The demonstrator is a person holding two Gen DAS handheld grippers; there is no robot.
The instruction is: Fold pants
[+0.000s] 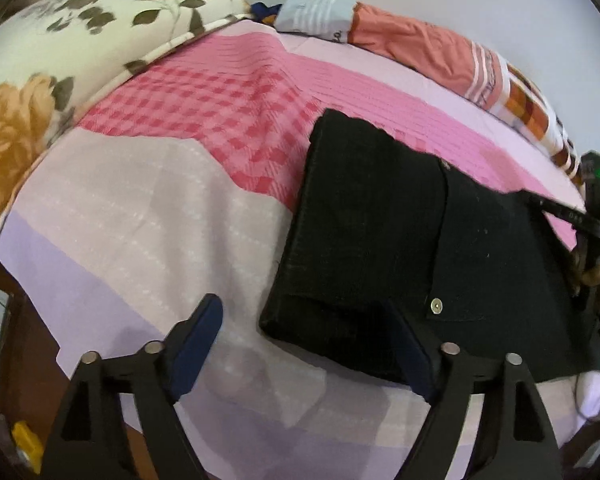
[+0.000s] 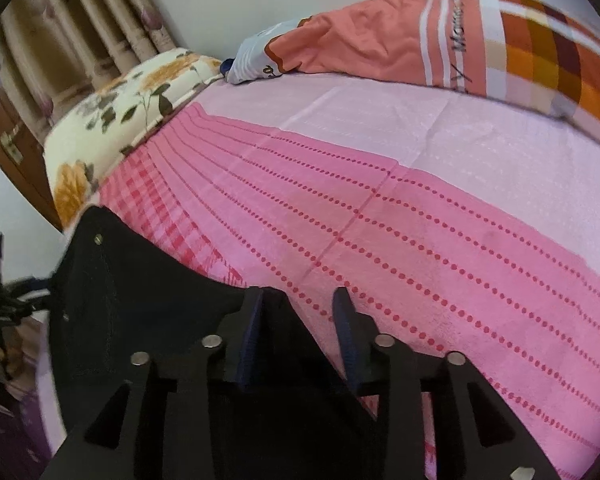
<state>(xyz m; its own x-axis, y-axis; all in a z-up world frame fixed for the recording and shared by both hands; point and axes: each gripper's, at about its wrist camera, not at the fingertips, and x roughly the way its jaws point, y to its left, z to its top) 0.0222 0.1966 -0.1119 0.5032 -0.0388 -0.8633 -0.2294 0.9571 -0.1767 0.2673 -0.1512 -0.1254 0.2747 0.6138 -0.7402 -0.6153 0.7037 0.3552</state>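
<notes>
A: Where were the pants [image 1: 384,232]?
B: Folded flat on the pink bed sheet [image 1: 204,112], near the floral pillow [image 1: 60,40].
A: Tools?
B: Left tool [image 1: 306,344] gaped wide over the pants' corner, gripping nothing. Right tool [image 2: 300,320] stood partly apart, unclamped, above the pants' edge.

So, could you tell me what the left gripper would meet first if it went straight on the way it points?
Probably the pink bedsheet just left of the folded black pants; the left gripper stands open, nothing between its pads.
</notes>
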